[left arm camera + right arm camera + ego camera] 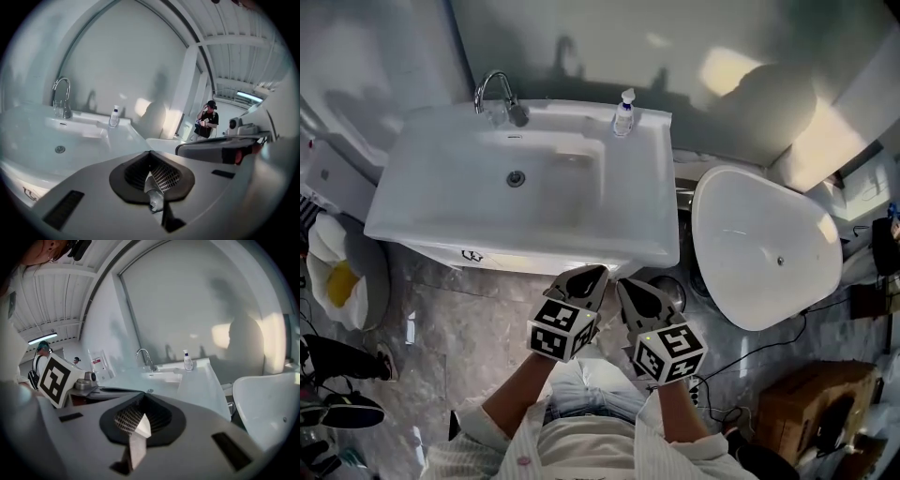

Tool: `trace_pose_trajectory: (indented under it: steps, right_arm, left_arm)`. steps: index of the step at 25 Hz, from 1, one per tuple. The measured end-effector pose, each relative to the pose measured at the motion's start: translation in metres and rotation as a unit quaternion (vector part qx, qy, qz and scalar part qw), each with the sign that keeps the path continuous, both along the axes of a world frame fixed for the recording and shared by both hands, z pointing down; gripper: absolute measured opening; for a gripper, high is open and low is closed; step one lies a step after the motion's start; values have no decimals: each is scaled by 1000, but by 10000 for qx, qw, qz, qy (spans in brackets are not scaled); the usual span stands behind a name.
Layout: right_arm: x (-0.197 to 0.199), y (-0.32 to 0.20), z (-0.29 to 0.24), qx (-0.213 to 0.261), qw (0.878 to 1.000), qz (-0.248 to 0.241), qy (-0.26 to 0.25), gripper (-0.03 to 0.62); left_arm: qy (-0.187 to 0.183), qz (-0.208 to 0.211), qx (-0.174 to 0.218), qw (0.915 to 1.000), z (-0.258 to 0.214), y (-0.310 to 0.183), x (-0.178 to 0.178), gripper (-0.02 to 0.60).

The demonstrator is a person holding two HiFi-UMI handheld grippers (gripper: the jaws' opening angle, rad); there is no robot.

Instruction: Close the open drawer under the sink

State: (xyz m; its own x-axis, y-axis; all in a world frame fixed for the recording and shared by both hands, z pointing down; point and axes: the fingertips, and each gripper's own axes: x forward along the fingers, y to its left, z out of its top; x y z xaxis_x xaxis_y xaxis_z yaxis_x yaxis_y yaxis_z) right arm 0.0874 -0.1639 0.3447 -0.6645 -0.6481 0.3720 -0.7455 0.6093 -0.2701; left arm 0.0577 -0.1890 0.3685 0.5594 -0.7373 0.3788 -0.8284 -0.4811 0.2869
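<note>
The white sink [441, 202] with its chrome tap [497, 94] fills the upper middle of the head view. Under its front rim a narrow white strip of the drawer front [520, 263] shows, carrying a small black mark; how far out it stands I cannot tell. My left gripper [596, 274] and right gripper [624, 285] hang side by side just in front of the sink's front right part, both shut and holding nothing. In the left gripper view the left gripper [151, 174] points over the basin [42, 140]. The right gripper [140, 417] points the same way.
A toilet with its lid down [764, 248] stands right of the sink. A soap bottle [623, 112] sits on the sink's back rim. A lined bin [337, 272] and shoes [337, 380] are left, a cardboard box [811, 403] and cables right. A person [208, 119] stands far off.
</note>
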Motion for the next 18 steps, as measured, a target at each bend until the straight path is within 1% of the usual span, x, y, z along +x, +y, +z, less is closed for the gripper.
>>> trace_pose_trajectory:
  steps: [5,9,13,18]
  right_arm:
    - [-1,1,-43,329,9994,-16,-126,9]
    - [1,-1,-72,553,9983,9,-176,9]
    - [-3,-4,-85,708,9973,-17,-214,9]
    - [-17,0,-82,695,9973,-131,-175,9]
  left_arm:
    - [199,261,419,9986,-65,2,7,14]
    - [259,425,701,9963,-101,2,10,14]
    - [304,434,878,9947,-119,5,2,14]
    - [224,340,953,9946,-123,8,-14,14]
